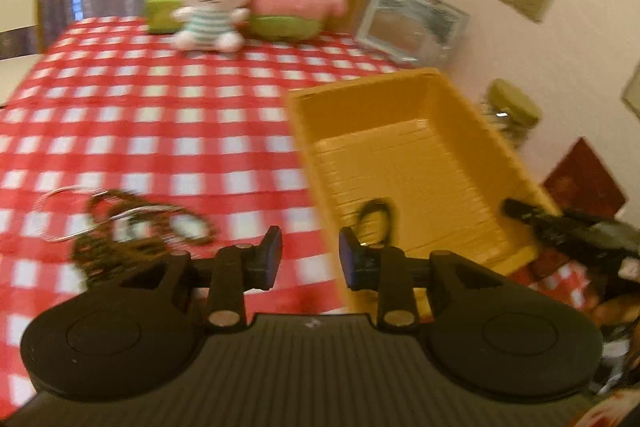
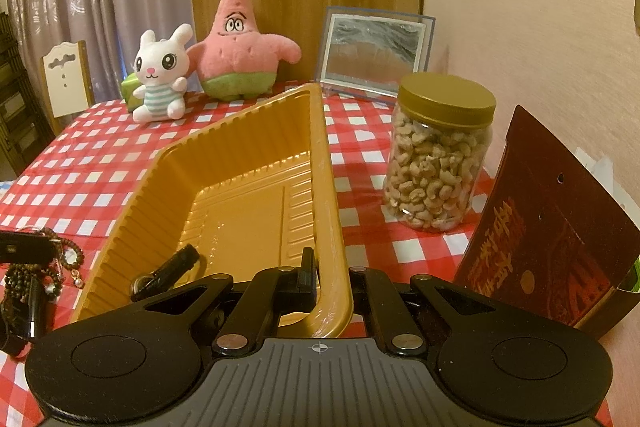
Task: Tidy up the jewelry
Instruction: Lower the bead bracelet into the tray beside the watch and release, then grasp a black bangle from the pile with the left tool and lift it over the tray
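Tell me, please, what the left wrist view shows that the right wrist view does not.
Only the left wrist view shows the left gripper, open with nothing between its fingers. Only the right wrist view shows the right gripper shut on the yellow tray's rim, and the lettering on the dark red packet. Both show the tray, a dark item in it, the bead bracelets on the checked cloth, the plush toys and the nut jar.

A gold plastic tray (image 2: 240,163) is sitting tilted, holding a small dark ring (image 1: 376,217); beaded bracelets (image 1: 132,227) are lying heaped beside it
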`<state>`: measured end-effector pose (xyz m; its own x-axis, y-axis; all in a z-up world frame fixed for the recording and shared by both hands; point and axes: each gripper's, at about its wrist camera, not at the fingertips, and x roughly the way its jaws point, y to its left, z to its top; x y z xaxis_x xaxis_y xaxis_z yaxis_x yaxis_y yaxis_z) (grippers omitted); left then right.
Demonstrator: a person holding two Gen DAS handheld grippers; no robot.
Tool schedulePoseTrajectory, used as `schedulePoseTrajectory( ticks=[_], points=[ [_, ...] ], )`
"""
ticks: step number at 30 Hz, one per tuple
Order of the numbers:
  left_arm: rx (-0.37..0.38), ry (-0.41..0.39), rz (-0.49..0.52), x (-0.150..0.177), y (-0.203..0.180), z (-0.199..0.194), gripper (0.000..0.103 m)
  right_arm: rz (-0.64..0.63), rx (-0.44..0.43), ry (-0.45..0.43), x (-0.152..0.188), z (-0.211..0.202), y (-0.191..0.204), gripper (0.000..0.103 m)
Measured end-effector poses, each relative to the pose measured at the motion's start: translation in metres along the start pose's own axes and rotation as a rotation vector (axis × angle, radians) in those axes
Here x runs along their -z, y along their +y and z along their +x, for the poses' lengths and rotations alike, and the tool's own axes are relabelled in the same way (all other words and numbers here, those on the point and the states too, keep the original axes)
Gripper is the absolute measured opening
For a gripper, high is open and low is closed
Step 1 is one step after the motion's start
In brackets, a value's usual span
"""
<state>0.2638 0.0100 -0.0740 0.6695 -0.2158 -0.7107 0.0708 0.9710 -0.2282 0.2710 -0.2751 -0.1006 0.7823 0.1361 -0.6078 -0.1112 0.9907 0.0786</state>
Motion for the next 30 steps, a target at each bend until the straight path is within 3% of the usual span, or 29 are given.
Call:
schedulePoseTrajectory(
  ticks=[7,17,30],
  points=[
    [-0.128,0.044,-0.021,0.016,0.038,0.001,0.027,0.002,-0.002,0.005,0.000,0.002,-0.002,0.004],
    [-0.134,0.062,0.049,0.024,0.025,0.033,0.026,-0.012,0.014,-0.008,0.000,0.006,0.001,0.004],
    [-0.179,0.115,0.066,0.025,0.024,0.076,0.018,-0.027,0.007,-0.017,-0.007,0.021,0.006,0.005]
  ],
)
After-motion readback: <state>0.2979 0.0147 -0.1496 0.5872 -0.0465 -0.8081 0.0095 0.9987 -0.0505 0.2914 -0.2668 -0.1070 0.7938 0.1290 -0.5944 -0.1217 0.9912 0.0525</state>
